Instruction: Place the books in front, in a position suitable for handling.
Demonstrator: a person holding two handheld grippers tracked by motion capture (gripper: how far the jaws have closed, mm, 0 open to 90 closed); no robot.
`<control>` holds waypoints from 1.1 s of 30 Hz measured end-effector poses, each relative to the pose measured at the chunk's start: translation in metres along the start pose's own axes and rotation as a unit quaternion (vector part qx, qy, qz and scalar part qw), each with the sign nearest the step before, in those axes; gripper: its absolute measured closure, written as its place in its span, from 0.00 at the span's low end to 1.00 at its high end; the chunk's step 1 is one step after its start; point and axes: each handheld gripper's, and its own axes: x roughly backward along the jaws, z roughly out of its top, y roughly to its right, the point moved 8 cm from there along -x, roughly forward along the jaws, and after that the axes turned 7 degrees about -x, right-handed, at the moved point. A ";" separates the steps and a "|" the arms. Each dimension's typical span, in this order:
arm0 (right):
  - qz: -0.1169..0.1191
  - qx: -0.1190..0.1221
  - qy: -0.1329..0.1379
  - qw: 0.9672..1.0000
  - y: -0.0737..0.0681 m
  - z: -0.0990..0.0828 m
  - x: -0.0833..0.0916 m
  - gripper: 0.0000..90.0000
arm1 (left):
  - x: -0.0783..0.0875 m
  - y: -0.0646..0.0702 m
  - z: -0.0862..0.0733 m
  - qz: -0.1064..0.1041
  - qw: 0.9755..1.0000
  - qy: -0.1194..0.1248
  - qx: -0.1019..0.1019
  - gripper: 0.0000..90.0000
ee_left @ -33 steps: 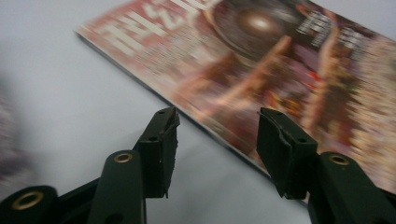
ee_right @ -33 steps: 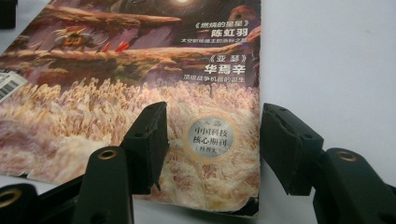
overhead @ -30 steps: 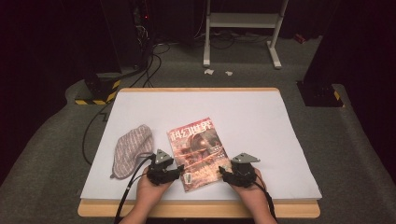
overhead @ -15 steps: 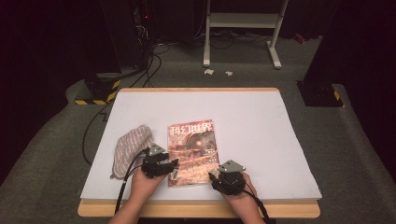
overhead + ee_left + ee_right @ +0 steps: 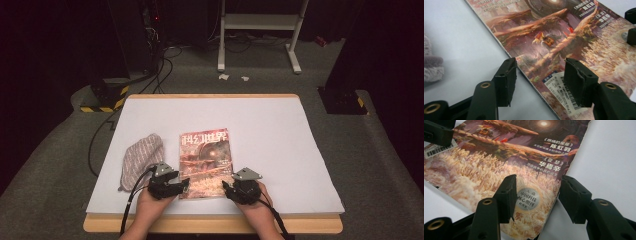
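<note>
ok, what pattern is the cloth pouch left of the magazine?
The pouch has fine grey and pale stripes, clearest in the high view; it lies just left of the magazine.

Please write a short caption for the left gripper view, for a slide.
Left gripper open, its jaws straddling the left edge of a magazine lying on the white table.

The right hand-held gripper [image 5: 536,195] stands with its jaws apart over the near right corner of the magazine [image 5: 506,152], which lies flat on the white counter [image 5: 611,157]. One jaw is over the cover beside a round silver seal [image 5: 527,198], the other over the counter just past the magazine's right edge. The left hand-held gripper [image 5: 437,133] rests at the far left, by a barcode label [image 5: 439,150].
</note>
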 end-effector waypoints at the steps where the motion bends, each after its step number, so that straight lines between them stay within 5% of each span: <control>1: 0.004 -0.002 -0.001 1.000 -0.001 0.000 0.000 0.53 | 0.000 0.000 0.000 0.001 1.000 0.000 -0.003 0.48; 33: 0.021 0.013 0.000 1.000 -0.009 -0.006 0.004 0.54 | 0.002 0.000 -0.003 0.013 1.000 0.001 -0.010 0.47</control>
